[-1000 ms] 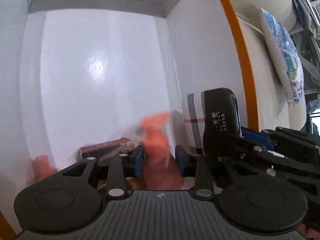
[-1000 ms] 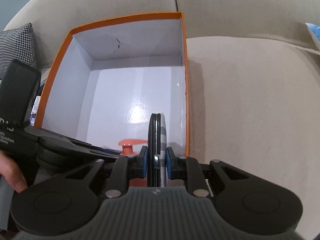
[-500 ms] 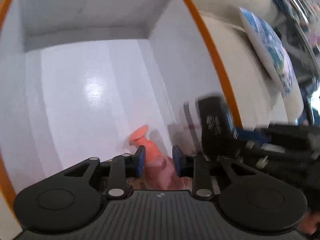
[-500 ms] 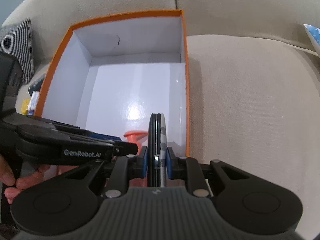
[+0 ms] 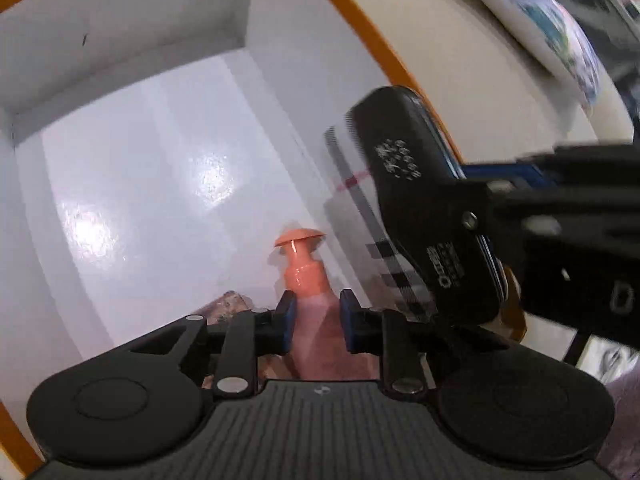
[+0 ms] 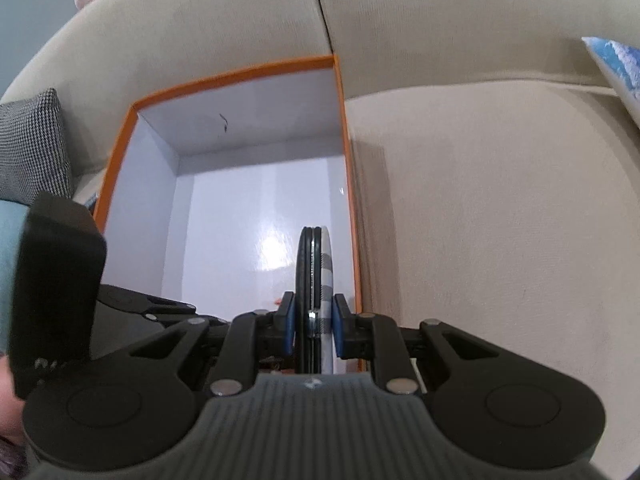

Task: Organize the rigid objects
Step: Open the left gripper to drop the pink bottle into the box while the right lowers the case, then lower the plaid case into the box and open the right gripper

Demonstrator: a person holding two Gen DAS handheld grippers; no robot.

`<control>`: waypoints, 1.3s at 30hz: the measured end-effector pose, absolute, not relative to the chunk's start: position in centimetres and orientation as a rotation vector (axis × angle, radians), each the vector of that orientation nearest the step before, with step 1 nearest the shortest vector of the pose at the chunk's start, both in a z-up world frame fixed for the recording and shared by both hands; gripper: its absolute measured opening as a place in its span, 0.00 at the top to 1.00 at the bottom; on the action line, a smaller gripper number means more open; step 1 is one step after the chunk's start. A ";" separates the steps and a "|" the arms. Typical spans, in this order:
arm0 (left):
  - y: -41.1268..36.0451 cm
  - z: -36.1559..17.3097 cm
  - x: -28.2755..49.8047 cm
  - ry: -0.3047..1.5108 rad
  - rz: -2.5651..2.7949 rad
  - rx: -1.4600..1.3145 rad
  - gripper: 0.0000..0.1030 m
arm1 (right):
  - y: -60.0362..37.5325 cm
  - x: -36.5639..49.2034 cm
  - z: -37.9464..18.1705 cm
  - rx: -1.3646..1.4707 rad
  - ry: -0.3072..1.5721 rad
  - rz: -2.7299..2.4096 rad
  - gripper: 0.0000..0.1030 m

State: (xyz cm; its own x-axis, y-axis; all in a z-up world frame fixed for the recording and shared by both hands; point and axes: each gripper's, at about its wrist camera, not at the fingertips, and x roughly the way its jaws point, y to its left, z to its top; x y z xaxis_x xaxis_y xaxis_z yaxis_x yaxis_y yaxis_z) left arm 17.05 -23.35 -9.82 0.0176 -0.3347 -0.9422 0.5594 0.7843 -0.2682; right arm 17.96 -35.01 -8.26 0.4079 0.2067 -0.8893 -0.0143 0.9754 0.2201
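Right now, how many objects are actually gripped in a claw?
2. The left claw is closed on the orange bottle over the box; the right claw is shut on a black case. Other items may be hidden.

Orange bottle point(image 5: 305, 280) upright, black case point(image 6: 311, 280) (edge-on)

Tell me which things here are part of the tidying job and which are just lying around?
Part of the job:
- orange box
- orange bottle, between the left gripper's closing jaws
- flat black case, in the right gripper

Just lying around:
- checked cushion
- blue patterned cushion
- sofa
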 end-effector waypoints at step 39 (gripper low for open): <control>-5.2 -0.2 18.0 1.086 -0.401 -0.209 0.70 | -28.7 21.0 -8.3 0.312 1.121 0.244 0.82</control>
